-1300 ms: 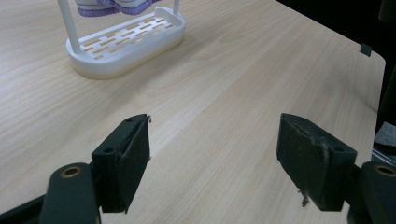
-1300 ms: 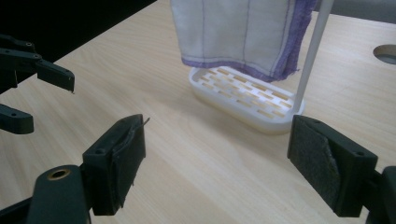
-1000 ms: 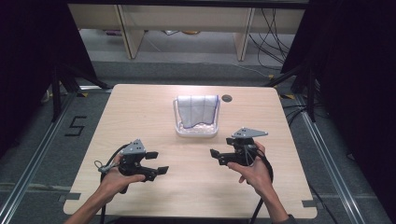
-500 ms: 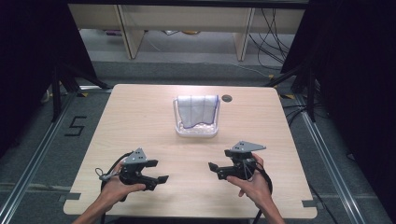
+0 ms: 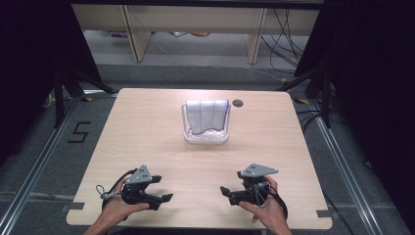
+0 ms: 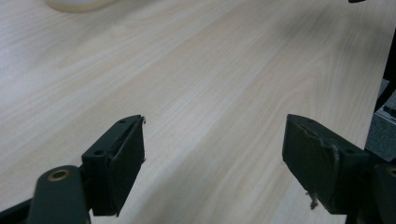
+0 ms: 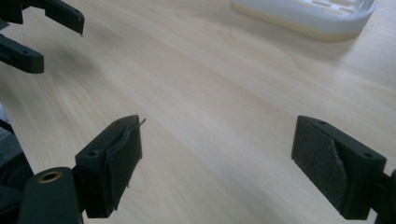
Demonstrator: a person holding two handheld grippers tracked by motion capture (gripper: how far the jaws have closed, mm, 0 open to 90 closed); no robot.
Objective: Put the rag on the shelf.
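1. Pale wooden worktop (image 5: 147, 127) sits in a dark room, with cables and grey floor beyond its far edge.
2. At its middle-far part stands a white plastic basket (image 5: 206, 137) with a white, blue-edged cloth (image 5: 207, 113) draped over it.
3. My left hand-held gripper (image 5: 165, 195) hovers near the front edge, jaws wide and empty.
4. My right hand-held gripper (image 5: 224, 190) matches it, wide, holding nothing, well apart from the basket.
5. I judge this an idle stage; the next move calls for reaching forward to the cloth.
6. A small dark round hole (image 5: 238, 103) lies beside the basket; nothing blocks the path.
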